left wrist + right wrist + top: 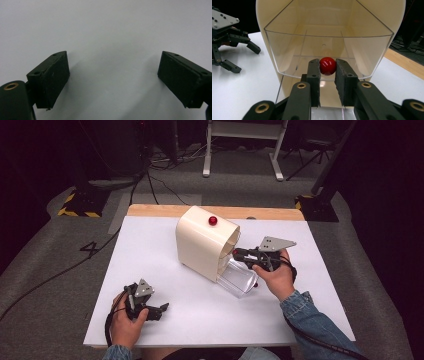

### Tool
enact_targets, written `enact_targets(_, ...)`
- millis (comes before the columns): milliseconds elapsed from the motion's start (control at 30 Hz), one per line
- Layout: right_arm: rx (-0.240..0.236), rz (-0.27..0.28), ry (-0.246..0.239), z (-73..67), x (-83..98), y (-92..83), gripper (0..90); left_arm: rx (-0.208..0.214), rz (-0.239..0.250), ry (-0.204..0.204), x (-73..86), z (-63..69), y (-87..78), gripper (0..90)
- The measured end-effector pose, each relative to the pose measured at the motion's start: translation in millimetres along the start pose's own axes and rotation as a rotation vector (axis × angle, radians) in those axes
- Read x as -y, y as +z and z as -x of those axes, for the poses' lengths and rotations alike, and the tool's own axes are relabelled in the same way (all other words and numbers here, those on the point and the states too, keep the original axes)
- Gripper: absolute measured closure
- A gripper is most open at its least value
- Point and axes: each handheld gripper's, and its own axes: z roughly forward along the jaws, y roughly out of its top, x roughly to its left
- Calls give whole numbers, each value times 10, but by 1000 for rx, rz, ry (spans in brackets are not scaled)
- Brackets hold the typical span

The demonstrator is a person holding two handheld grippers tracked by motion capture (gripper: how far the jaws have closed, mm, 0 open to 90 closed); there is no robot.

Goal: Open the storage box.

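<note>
A cream housing stands mid-table with a red knob on its top. A clear plastic drawer sticks out of its open side, toward the person's right hand. In the right gripper view the drawer's clear front wall spans the housing's mouth, and my right gripper is shut on a small red knob at that wall. From above, the right gripper meets the drawer's upper edge. My left gripper rests open on the table's front left, its jaws wide apart over bare white surface.
The white table top has a wooden strip along its far edge. Grey carpet, cables and stand bases lie beyond the table. The left gripper appears far off in the right gripper view.
</note>
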Motion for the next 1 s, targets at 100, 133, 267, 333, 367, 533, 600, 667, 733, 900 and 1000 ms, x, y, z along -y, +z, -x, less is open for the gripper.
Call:
enact_targets(100, 1, -1, 3, -7, 7, -19, 748, 1, 0, -1, -1, 0, 0, 108)
enact_targets(133, 1, -1, 3, -9, 8, -30, 748, 1, -1, -1, -1, -1, 0, 108)
enact_targets(267, 6, -1, 4, -15, 11, -119, 749, 1, 0, 0, -1, -1, 0, 108)
enact_targets(333, 8, 0, 4, -11, 16, -166, 749, 0, 0, 0, -1, 0, 0, 108)
enact_targets(367, 7, 2, 7, -12, 20, -194, 749, 1, -1, 0, -1, -1, 0, 108)
enact_targets(533, 13, 5, 9, -32, 50, -335, 749, 2, -1, 0, -2, -2, 0, 108)
enact_targets(600, 15, 5, 10, -36, 65, -391, 749, 2, -2, 1, -2, -3, 0, 108)
enact_targets(667, 16, 3, 10, -37, 79, -442, 749, 2, -2, -1, -2, -3, 0, 108)
enact_targets(733, 20, 3, 12, -40, 91, -486, 749, 3, -2, 0, -2, -4, 0, 107)
enact_targets(900, 23, -1, 12, -52, 130, -572, 749, 3, -2, 0, -2, -4, 0, 107)
enact_targets(1000, 24, -2, 10, -44, 156, -620, 749, 3, -2, 0, -2, -4, 0, 107)
